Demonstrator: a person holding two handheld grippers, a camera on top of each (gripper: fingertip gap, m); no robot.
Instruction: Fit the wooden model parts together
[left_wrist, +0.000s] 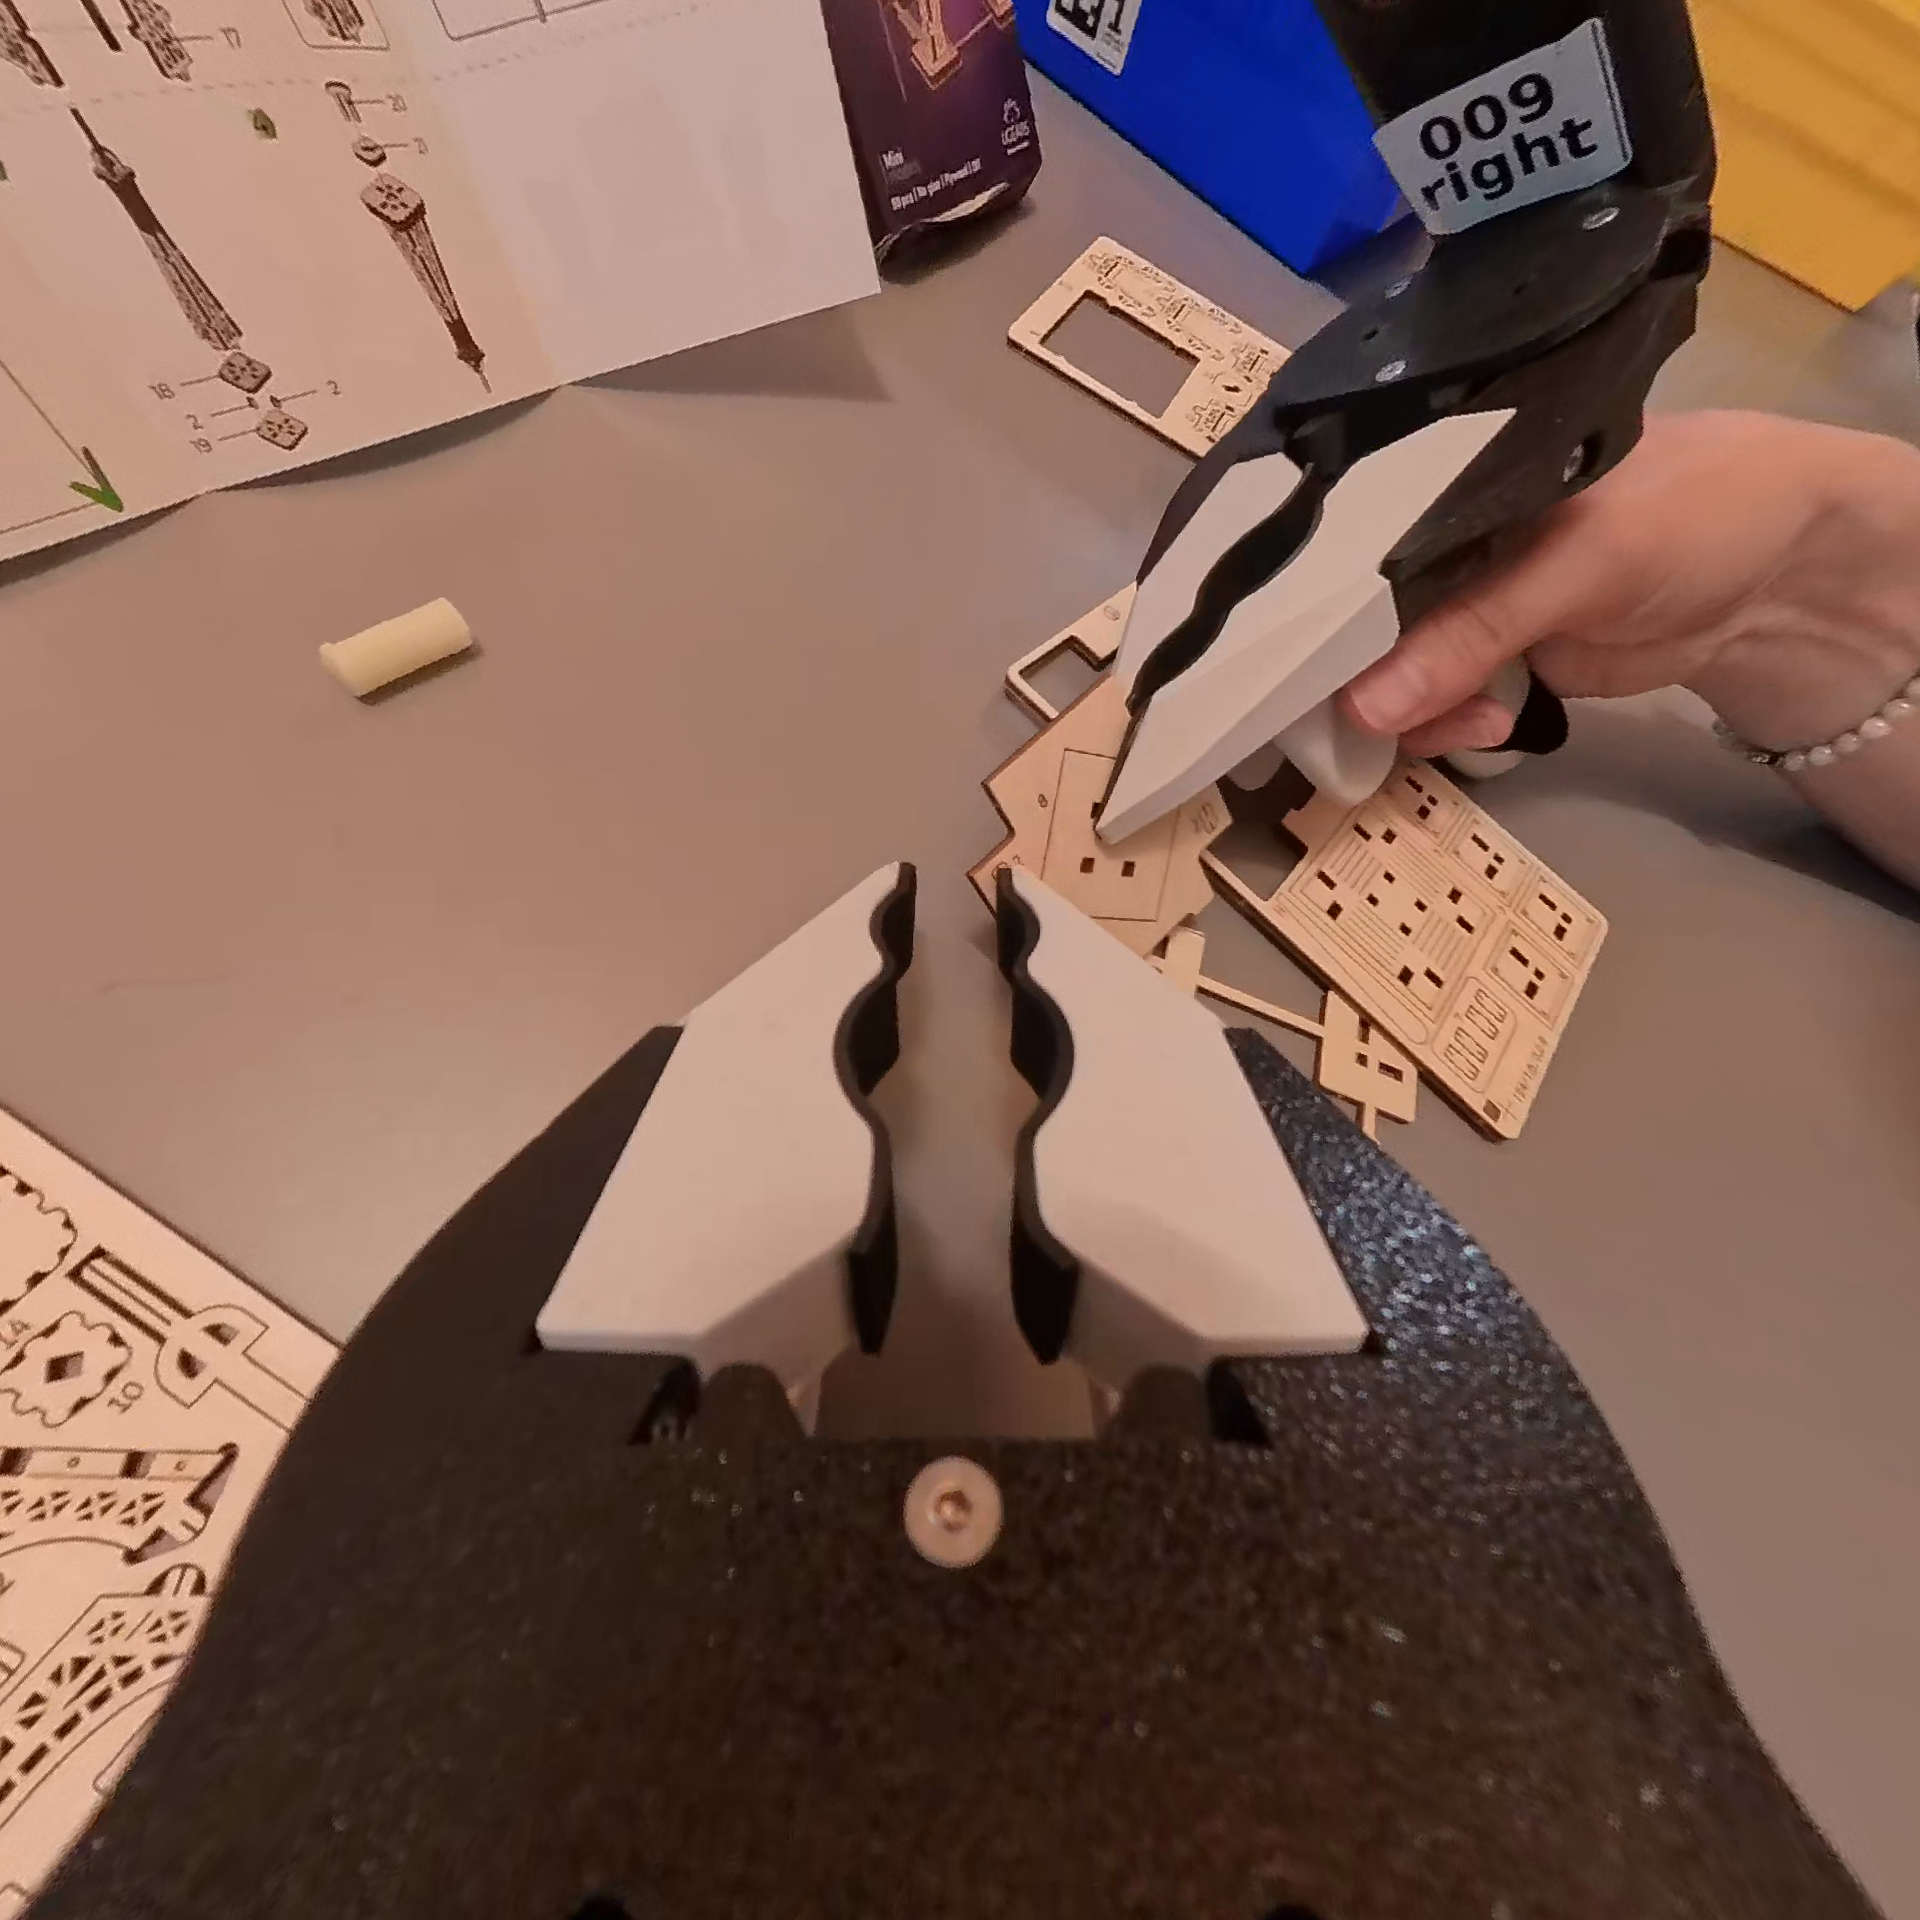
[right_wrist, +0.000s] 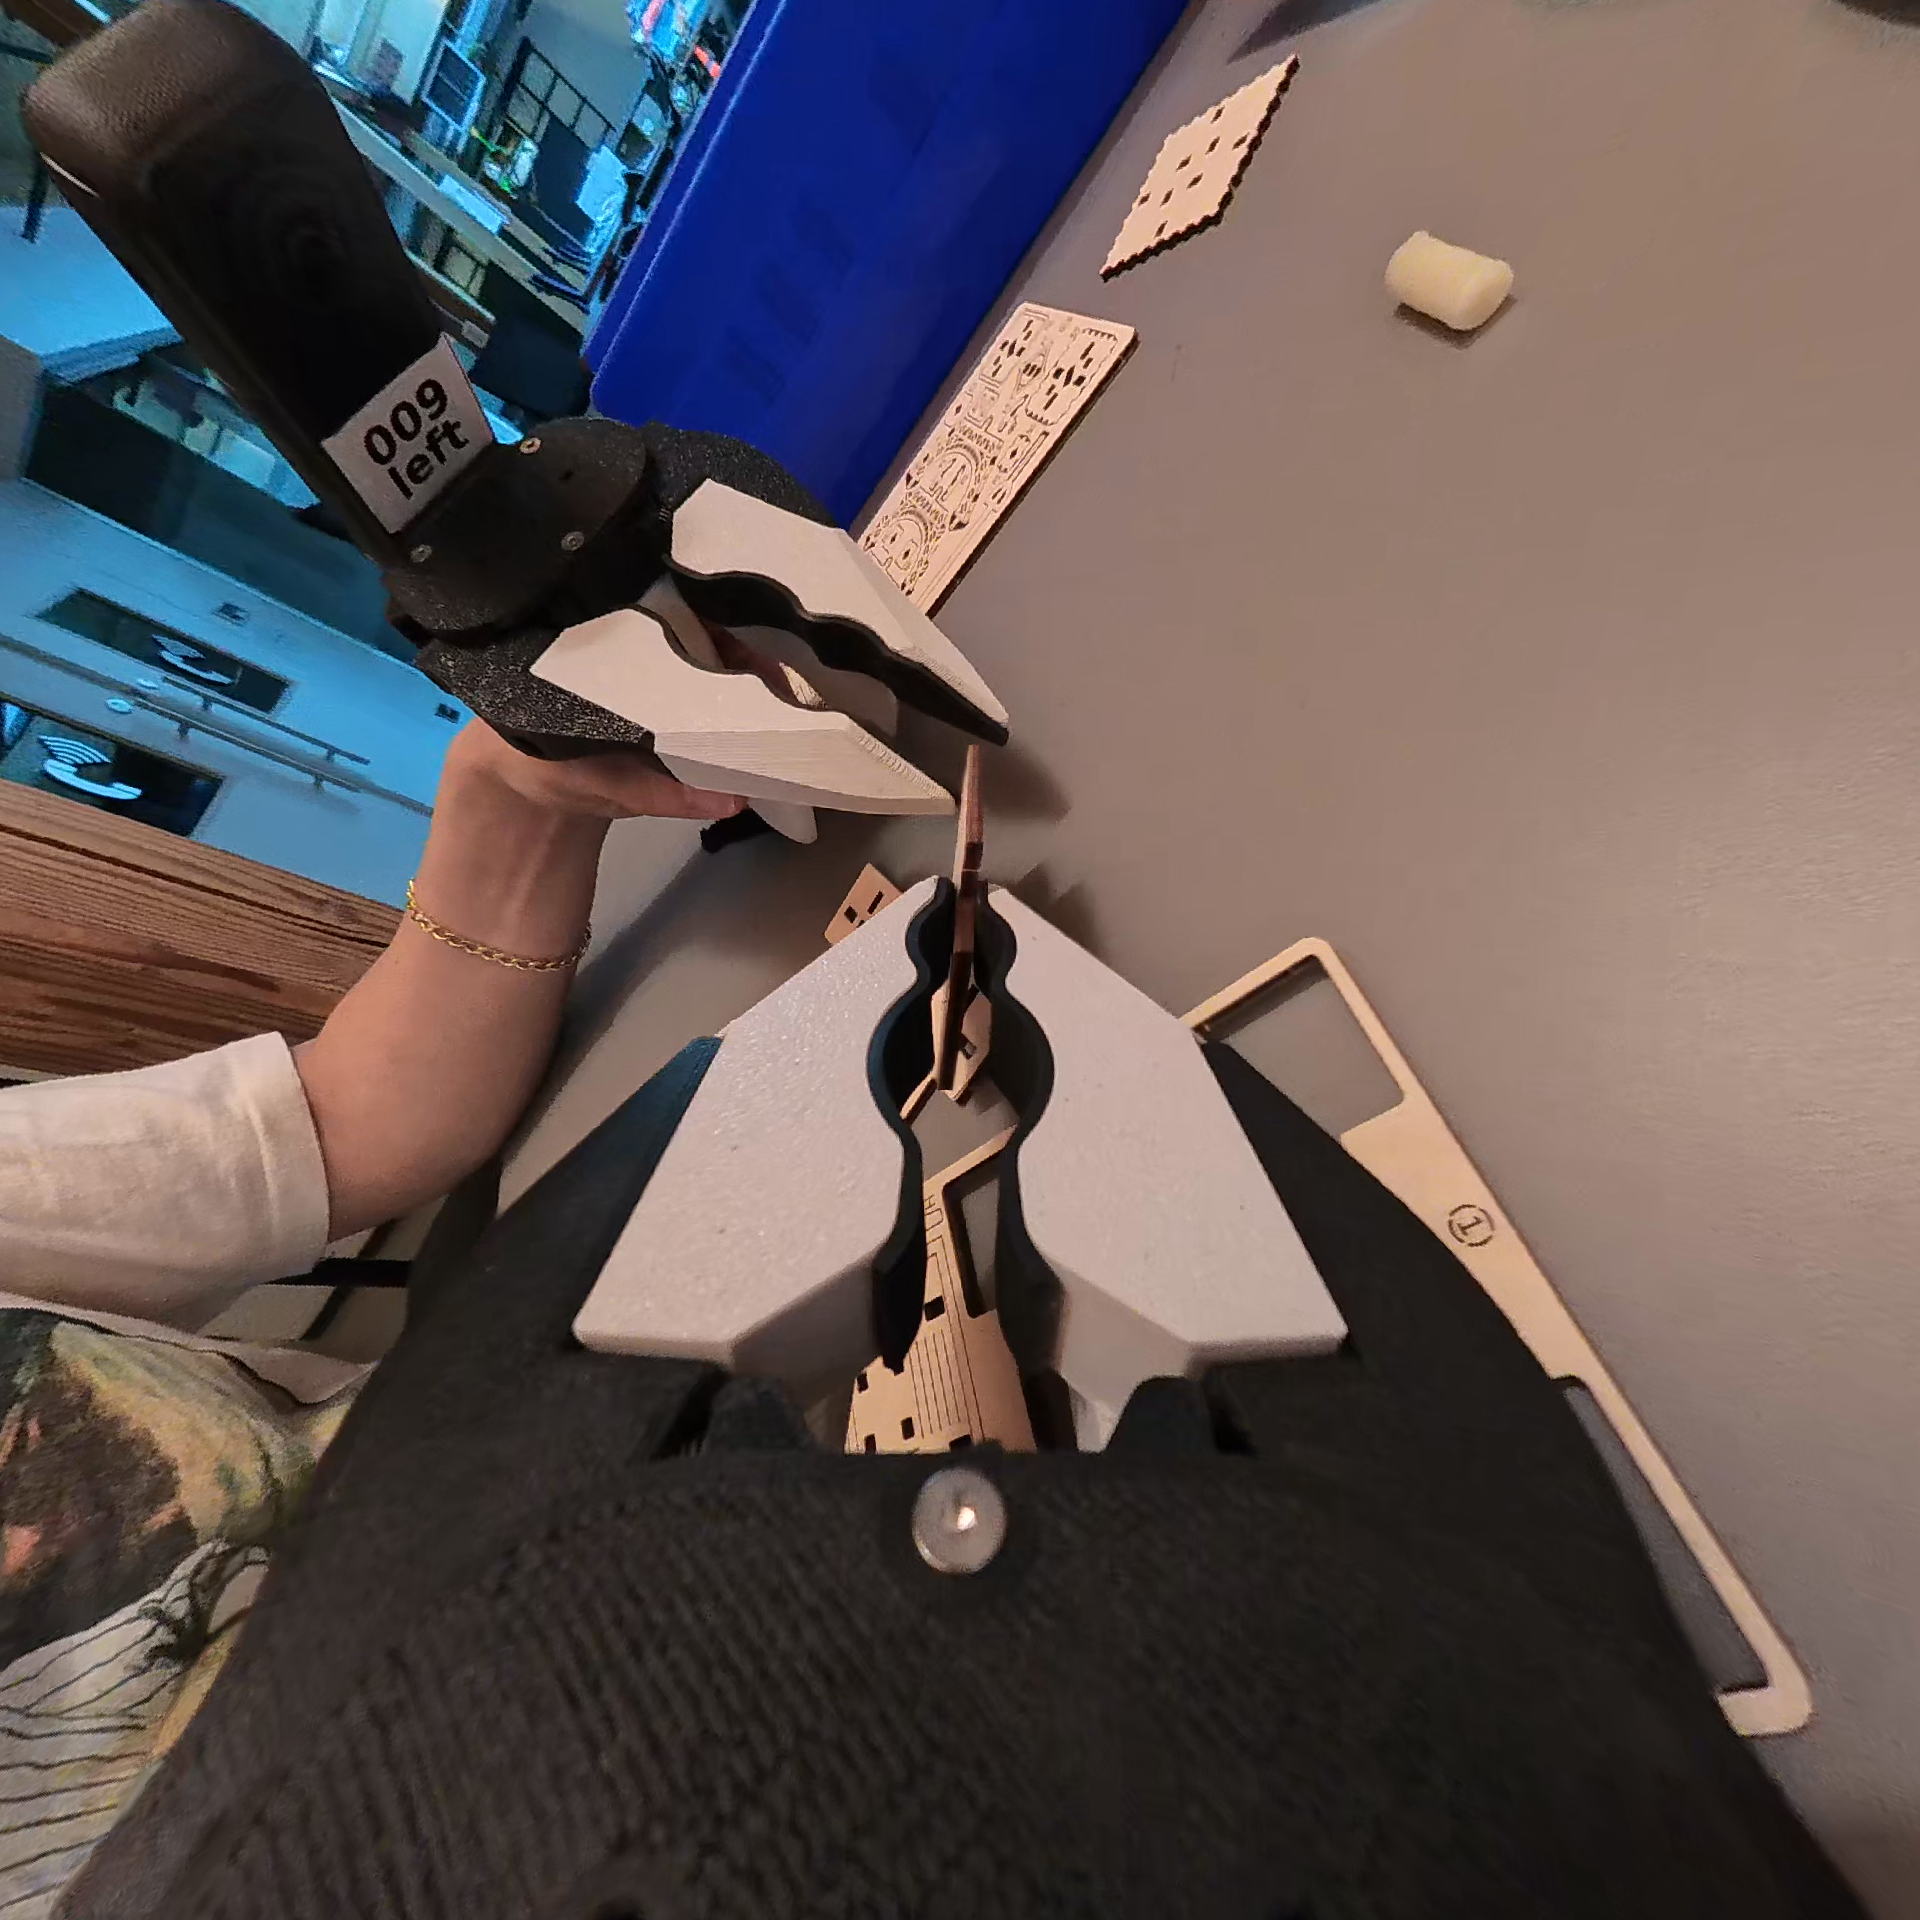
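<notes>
My right gripper (right_wrist: 964, 902) is shut on a thin flat wooden part (right_wrist: 969, 831), seen edge-on and sticking out past the fingertips. In the left wrist view the same gripper (left_wrist: 1114, 821) comes in from the upper right, and the part (left_wrist: 1091, 883) shows as a notched plate with small square holes. My left gripper (left_wrist: 958, 883) is open a little and empty, its tips just left of that part. In the right wrist view the left gripper (right_wrist: 971, 764) hovers just beyond the part's far end.
Laser-cut wooden sheets (left_wrist: 1434, 935) and an emptied frame (left_wrist: 1132, 332) lie on the grey table (left_wrist: 623, 831). An instruction sheet (left_wrist: 312, 260), a dark pouch (left_wrist: 945, 135) and a blue bin (left_wrist: 1226, 125) stand at the back. A cream block (left_wrist: 400, 644) lies at the left. Only a small space, under 4 cm, lies between the two pairs of fingers. The cream block (left_wrist: 400, 644) sits 11 cm or so from the ends of my left fingers. Seen from the right wrist view (right_wrist: 1431, 277) as well.
</notes>
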